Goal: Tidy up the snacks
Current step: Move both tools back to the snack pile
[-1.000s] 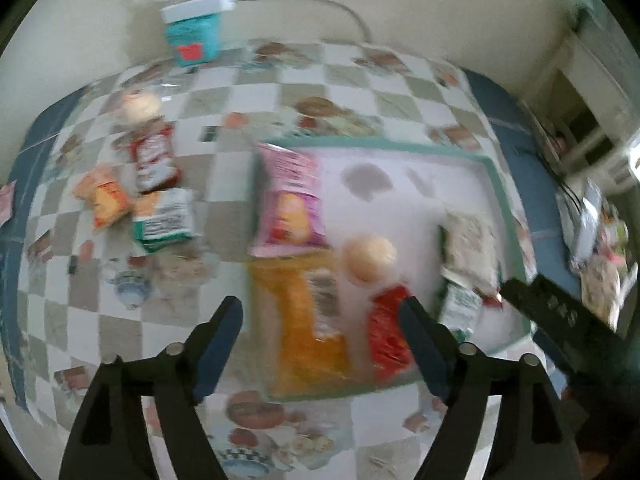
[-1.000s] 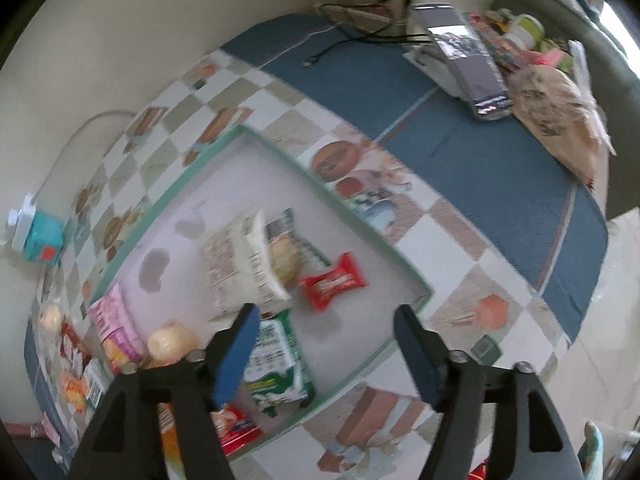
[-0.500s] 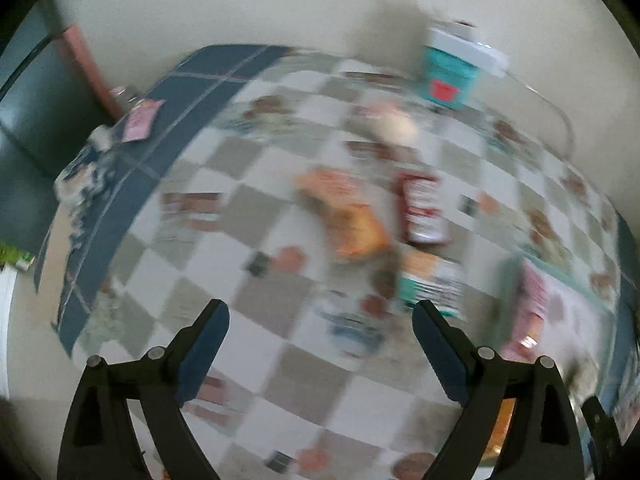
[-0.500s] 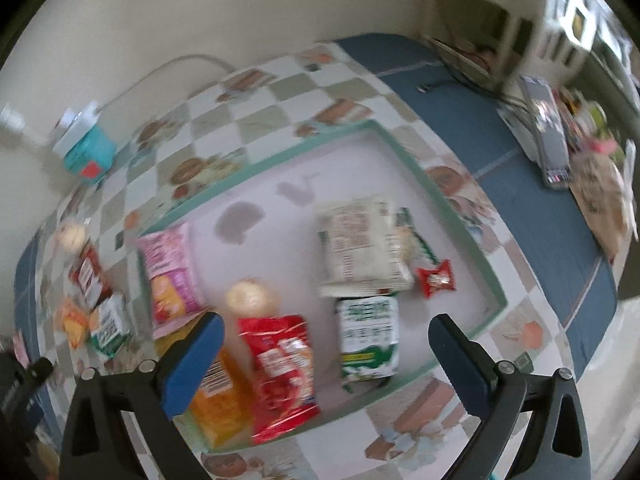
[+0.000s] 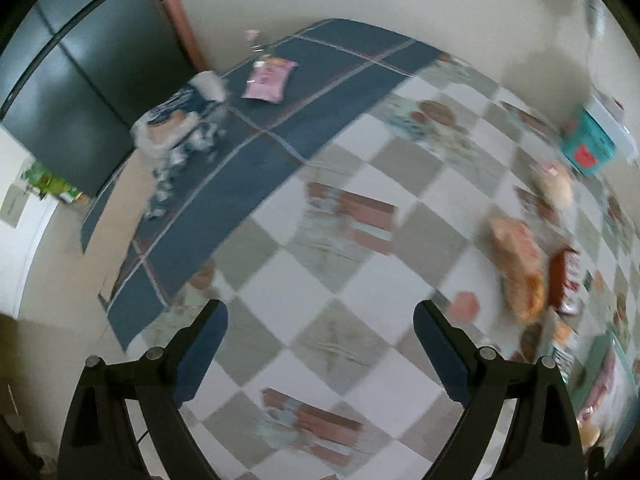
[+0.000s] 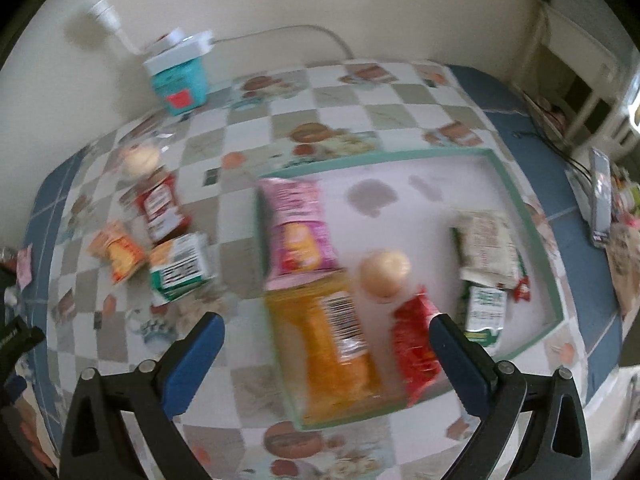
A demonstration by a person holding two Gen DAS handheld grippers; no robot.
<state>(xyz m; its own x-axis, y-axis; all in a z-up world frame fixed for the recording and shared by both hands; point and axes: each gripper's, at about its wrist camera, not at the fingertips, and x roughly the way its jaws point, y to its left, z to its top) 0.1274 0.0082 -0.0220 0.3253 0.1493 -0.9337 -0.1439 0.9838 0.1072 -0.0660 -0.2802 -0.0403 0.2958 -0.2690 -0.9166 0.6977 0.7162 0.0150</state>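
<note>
Snacks: we are seeing the green-rimmed tray holding the orange bag only through the right gripper; the left gripper is facing bare bench. Both fingers are spread, empty.

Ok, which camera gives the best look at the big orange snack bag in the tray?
The right wrist view. The orange bag lies flat in the green-rimmed tray, below the pink bag, its barcode side up, though blurred. The left wrist view mostly shows checkered tablecloth; only a blurred strip of the tray shows at its right edge, and the bag cannot be made out.
</note>
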